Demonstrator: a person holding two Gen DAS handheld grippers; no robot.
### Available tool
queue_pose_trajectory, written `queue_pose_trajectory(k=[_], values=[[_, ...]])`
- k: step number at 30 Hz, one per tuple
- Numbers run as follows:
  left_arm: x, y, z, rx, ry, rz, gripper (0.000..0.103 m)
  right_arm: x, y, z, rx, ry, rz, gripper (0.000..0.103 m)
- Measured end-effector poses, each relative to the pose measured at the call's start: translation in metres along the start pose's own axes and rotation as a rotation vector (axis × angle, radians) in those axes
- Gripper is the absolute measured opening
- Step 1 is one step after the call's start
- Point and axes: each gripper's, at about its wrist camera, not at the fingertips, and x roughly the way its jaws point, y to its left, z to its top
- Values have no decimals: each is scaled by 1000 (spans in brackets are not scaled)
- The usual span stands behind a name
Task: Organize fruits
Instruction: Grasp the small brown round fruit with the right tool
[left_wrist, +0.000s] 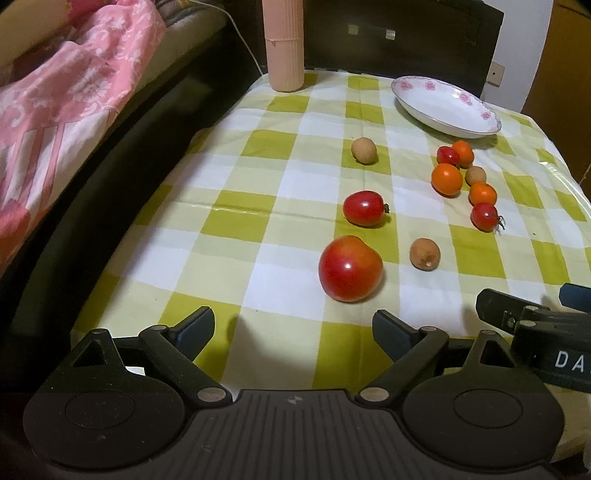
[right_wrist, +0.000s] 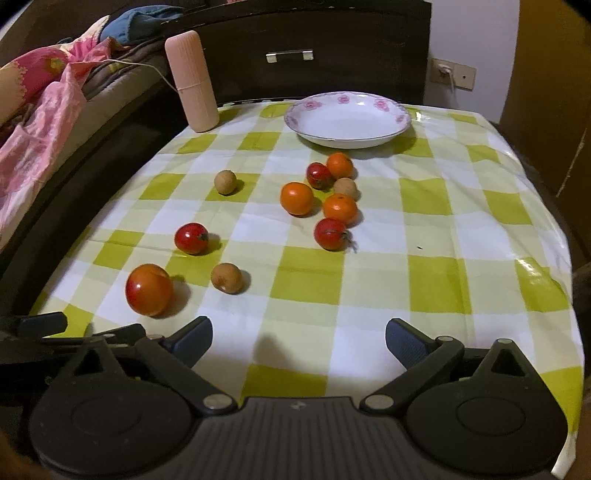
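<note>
While both tools hover low at the near table edge, the scene reads so:
Plate: far ahead of both jaws, holding nothing.
Left gripper: jaws released, gripping nothing; big tomato just ahead, slightly right of the gap.
Right gripper: jaws spread, nothing between them; fruit cluster well ahead.
Surroundings: pink bottle far left beside the plate; checked cloth underneath.

The checked tablecloth looked like glossy plastic sheeting; the tomatoes shone smooth, and the plate was glazed ceramic.
</note>
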Motion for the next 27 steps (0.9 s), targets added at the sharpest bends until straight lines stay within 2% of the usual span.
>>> queue_pose_trajectory(k=[4, 7, 15, 18, 22, 24, 27], values=[[5, 3, 4, -4, 8, 6, 95, 6, 4, 6, -33, -8, 29, 95], [8, 5, 6, -2, 7, 22, 94, 11, 10, 11, -77, -16, 52, 89], [19, 13, 8, -26, 44, 35, 93, 36, 21, 22, -147, 37, 114, 62], [21, 13, 9, -26, 44, 45, 93, 43, 25, 25, -166, 44, 130, 56], [26, 14, 9, -33, 61, 40, 94, 57, 27, 30, -191, 64, 149, 53], [26, 14, 9, -34, 61, 36, 94, 63, 28, 30, -200, 78, 171, 48], [27, 14, 10, -32, 61, 31, 94, 64, 34, 31, -247, 63, 161, 43]])
